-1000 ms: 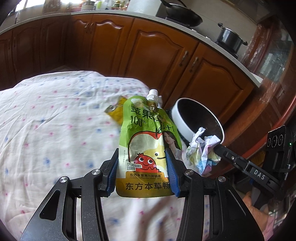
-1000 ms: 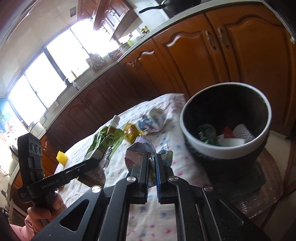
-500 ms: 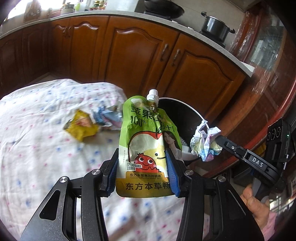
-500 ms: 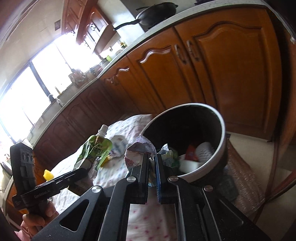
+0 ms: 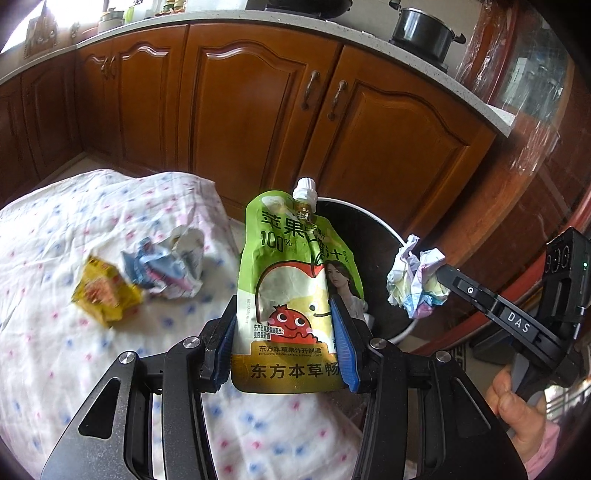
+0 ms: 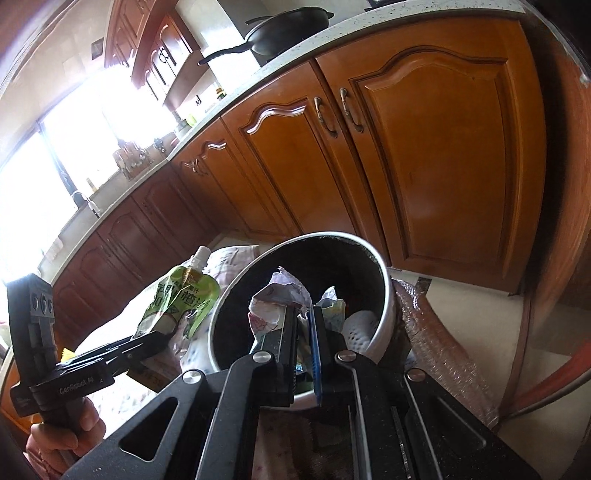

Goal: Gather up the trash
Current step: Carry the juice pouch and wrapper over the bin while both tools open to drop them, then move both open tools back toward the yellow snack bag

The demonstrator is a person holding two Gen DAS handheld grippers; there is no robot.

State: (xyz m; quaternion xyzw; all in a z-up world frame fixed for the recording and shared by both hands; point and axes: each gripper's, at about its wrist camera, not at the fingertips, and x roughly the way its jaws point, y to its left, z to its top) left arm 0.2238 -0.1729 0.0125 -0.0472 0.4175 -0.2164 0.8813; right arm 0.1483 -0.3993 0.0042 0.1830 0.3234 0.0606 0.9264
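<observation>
Nearest in the left wrist view, the left gripper is clamped on the lower sides of a green apple-juice spout pouch with a white cap, its blue pads pressing the pouch from either side so that it stands upright. In the right wrist view, the right gripper is closed almost fully on a crumpled ball of white, pastel-printed paper, which sits over the mouth of the round black trash bin with a white rim. A white perforated item and other scraps lie inside the bin. A hand grips the right tool's handle.

Farther out, on the surface covered by a white cloth with pink and blue dots, a crumpled yellow wrapper lies just beside a crushed white-and-blue wrapper, both blurred. The bin stands just past the surface's edge. Beyond it run brown wooden cabinet doors under a pale speckled countertop bearing a dark lidded pot.
</observation>
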